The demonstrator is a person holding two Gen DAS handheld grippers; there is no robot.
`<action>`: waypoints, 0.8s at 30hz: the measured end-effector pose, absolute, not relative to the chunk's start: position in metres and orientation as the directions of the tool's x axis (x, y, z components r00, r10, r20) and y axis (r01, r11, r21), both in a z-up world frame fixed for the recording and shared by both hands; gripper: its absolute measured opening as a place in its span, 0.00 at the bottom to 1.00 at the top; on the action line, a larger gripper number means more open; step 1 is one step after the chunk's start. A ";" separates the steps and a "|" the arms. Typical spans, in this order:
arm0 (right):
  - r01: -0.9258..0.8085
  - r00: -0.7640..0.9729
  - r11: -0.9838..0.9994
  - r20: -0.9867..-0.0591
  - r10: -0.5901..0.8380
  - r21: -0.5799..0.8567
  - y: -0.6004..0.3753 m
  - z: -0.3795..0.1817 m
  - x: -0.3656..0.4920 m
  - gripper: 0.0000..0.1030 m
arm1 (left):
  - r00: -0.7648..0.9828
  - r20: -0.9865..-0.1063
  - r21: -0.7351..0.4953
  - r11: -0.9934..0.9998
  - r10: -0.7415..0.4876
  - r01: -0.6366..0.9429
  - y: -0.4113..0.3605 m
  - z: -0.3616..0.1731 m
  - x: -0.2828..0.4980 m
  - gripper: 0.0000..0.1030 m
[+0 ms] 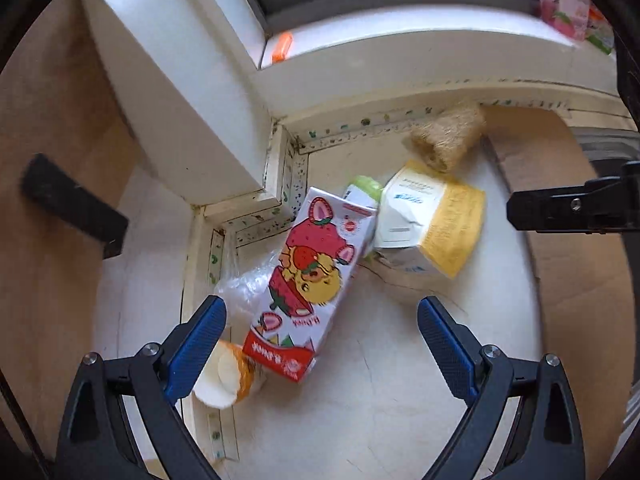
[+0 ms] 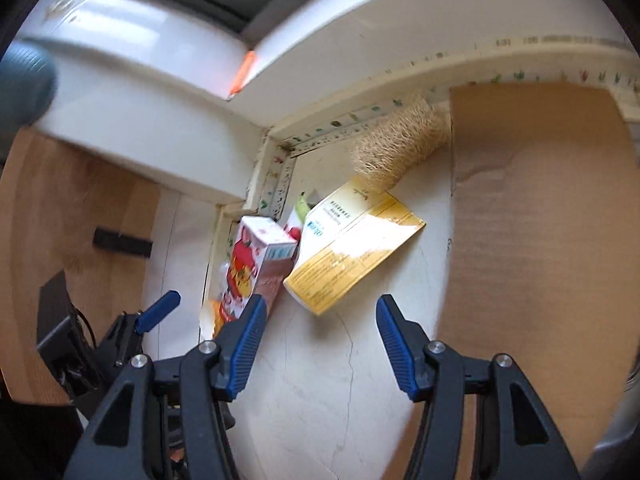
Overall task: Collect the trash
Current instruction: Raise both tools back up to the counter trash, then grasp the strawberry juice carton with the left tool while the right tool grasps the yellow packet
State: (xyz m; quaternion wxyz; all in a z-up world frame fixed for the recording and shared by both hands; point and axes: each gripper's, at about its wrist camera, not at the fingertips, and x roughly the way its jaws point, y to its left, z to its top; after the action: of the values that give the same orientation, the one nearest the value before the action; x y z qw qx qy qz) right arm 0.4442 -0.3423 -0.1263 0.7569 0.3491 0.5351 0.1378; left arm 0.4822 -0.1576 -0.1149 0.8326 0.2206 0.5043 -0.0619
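A heap of trash lies in a white corner under a window. A strawberry milk carton [image 1: 308, 276] [image 2: 256, 268] lies lengthwise, with a white-and-yellow carton [image 1: 432, 224] [image 2: 352, 248] to its right. A green-capped bottle [image 1: 362, 190] pokes out behind them. A paper cup [image 1: 226, 376] lies on its side and crumpled clear plastic [image 1: 244, 284] sits beside it. My left gripper [image 1: 322, 344] hovers open over the strawberry carton's near end. My right gripper [image 2: 320, 344] is open just before the yellow carton, nothing between its fingers.
A tan loofah-like roll [image 1: 448, 140] [image 2: 396, 144] leans in the back corner. Brown cardboard [image 2: 536, 240] covers the floor at the right. A wooden panel [image 1: 52, 160] with a black handle stands on the left. The left gripper's finger [image 2: 158, 312] shows in the right wrist view.
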 end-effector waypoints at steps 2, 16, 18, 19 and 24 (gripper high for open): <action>0.198 0.385 0.684 -0.697 0.605 0.702 -0.342 -0.142 0.455 0.56 | 0.464 -0.875 0.310 0.896 0.139 0.318 -0.152 -0.126 0.497 0.93; 0.302 0.364 0.586 -0.659 0.658 0.752 -0.320 -0.188 0.483 0.56 | 0.389 -0.912 0.264 0.912 0.131 0.313 -0.145 -0.160 0.542 0.86; 0.308 0.378 0.566 -0.645 0.664 0.765 -0.320 -0.190 0.483 0.56 | 0.370 -0.921 0.247 0.915 0.120 0.318 -0.147 -0.163 0.544 0.75; 0.311 0.386 0.559 -0.640 0.665 0.768 -0.321 -0.191 0.483 0.56 | 0.361 -0.925 0.240 0.917 0.118 0.318 -0.148 -0.165 0.545 0.65; 0.302 0.418 0.564 -0.639 0.646 0.768 -0.318 -0.186 0.484 0.53 | 0.358 -0.928 0.219 0.928 0.103 0.301 -0.151 -0.164 0.544 0.59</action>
State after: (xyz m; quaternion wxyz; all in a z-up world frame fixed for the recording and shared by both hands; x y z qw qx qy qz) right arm 0.4840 -0.3178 -0.1857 0.7113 0.4507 0.5256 0.1210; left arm 0.5442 -0.1510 -0.1641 0.8041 0.1793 0.5634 -0.0613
